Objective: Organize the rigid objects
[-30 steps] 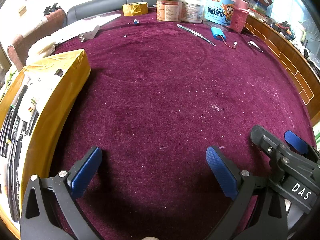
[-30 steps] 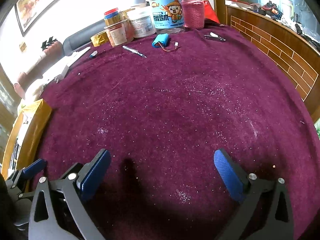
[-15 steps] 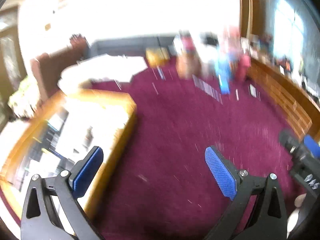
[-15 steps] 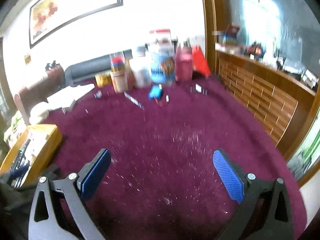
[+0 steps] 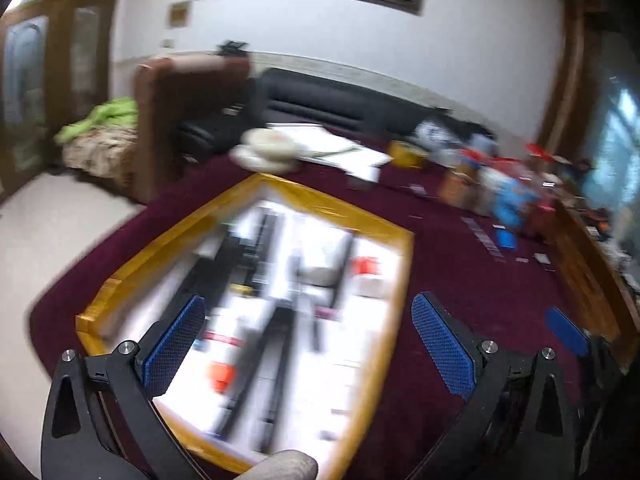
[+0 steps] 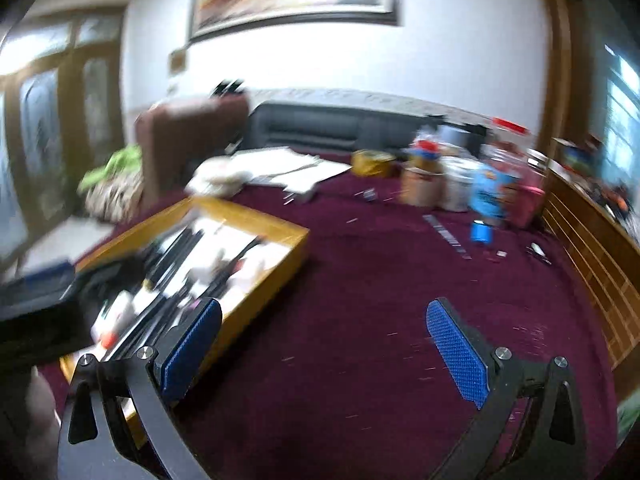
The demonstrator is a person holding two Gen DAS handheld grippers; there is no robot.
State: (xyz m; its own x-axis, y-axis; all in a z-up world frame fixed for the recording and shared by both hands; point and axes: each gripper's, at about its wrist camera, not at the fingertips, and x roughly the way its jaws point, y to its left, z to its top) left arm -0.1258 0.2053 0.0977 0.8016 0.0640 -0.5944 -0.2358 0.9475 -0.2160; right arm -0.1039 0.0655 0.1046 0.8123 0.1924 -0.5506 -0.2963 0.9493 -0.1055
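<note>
A yellow-rimmed tray (image 5: 400, 264) holds several blurred black, white and red objects on the maroon tablecloth. My left gripper (image 5: 308, 344) is open and empty, raised above the tray's near right part. My right gripper (image 6: 324, 352) is open and empty above the cloth, to the right of the tray (image 6: 296, 248). A blue fingertip of the right gripper (image 5: 566, 330) shows in the left wrist view. The left gripper's black body (image 6: 36, 312) shows over the tray in the right wrist view. A small blue object (image 6: 480, 232), a thin pen-like item (image 6: 448, 236) and small bits lie far across the cloth.
Jars, tubs and a tape roll (image 6: 372, 162) stand at the far table edge. White papers (image 6: 288, 170) lie at the back. A dark sofa (image 6: 340, 128) and brown chair (image 6: 188, 148) stand behind. A wooden rail (image 6: 592, 256) borders the right side.
Both grippers have lifted and swung left, so the views tilt up to the wall and the tray moves under the left gripper. Both stay open and empty.
</note>
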